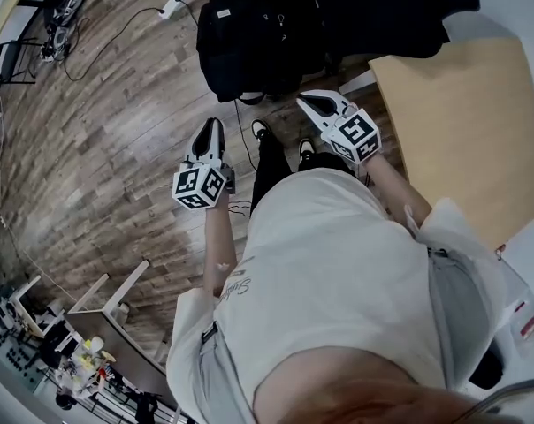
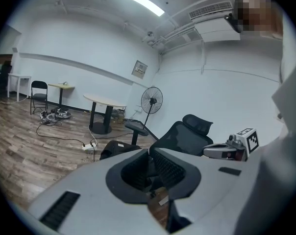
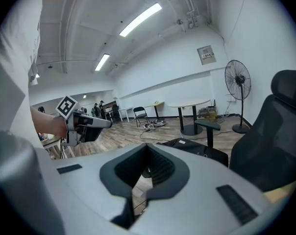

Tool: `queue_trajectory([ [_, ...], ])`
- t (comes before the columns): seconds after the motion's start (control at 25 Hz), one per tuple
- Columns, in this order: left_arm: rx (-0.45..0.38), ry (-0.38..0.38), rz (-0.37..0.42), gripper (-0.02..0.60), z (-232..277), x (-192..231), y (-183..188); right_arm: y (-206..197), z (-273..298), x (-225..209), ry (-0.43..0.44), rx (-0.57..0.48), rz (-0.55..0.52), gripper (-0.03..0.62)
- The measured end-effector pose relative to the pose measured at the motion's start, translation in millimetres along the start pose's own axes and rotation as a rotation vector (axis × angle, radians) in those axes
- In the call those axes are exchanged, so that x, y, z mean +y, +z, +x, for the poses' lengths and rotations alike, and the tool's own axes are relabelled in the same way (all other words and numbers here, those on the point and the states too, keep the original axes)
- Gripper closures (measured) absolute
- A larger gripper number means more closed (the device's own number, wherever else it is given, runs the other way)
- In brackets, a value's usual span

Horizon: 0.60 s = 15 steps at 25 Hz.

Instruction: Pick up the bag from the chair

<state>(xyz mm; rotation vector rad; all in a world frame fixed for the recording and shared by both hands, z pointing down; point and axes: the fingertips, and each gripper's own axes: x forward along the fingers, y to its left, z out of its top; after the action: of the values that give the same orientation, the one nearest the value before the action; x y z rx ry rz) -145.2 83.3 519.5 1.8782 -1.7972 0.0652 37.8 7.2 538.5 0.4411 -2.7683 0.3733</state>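
1. The left gripper has its jaws drawn together. The ribbed pads meet at the tips with nothing between them, and only floor shows through the slit lower down.
2. The right gripper is closed the same way, pads touching at the tips and gripping nothing.
3. Both grippers are held in the air, roughly level and pointing forward, side by side but apart. In the head view the right one reaches a little further ahead than the left. Neither touches anything.
4. Behind each marker cube a forearm runs back to the body with the elbow bent; the left forearm is bare.
5. The black bag lies ahead of both tips and below them, roughly between their two lines. It is nearer the right gripper's tip but clear of it. What it sits on is hidden beneath it.
6. Ahead and to the right of the right gripper stands a black office chair. On that gripper's outer side is a wooden table, whose edge appears just beside the cube in the head view.
7. To the left of the left gripper is wooden floor, with a power strip well ahead.
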Motion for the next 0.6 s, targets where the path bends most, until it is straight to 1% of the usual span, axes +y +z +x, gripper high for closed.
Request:
queue_trajectory([
  [0.08,0.005,-0.016,-0.003,0.535,7,12,9,13,12,-4,-0.004,0.01,-0.003,0.6],
  [0.2,0.012,-0.047,0.012,0.535,21,28,29,28,29,-8,-0.015,0.033,0.009,0.6],
  [0.28,0.019,-0.067,0.022,0.535,33,42,36,27,43,-13,-0.03,0.063,0.013,0.599],
  [0.4,0.055,-0.105,0.042,0.535,51,62,33,19,62,-26,-0.085,0.117,0.023,0.599],
  [0.48,0.089,-0.15,0.068,0.535,60,71,30,18,70,-32,-0.121,0.135,0.045,0.599],
  [0.6,0.127,-0.248,0.09,0.535,72,75,24,13,77,-37,-0.161,0.163,0.068,0.599],
])
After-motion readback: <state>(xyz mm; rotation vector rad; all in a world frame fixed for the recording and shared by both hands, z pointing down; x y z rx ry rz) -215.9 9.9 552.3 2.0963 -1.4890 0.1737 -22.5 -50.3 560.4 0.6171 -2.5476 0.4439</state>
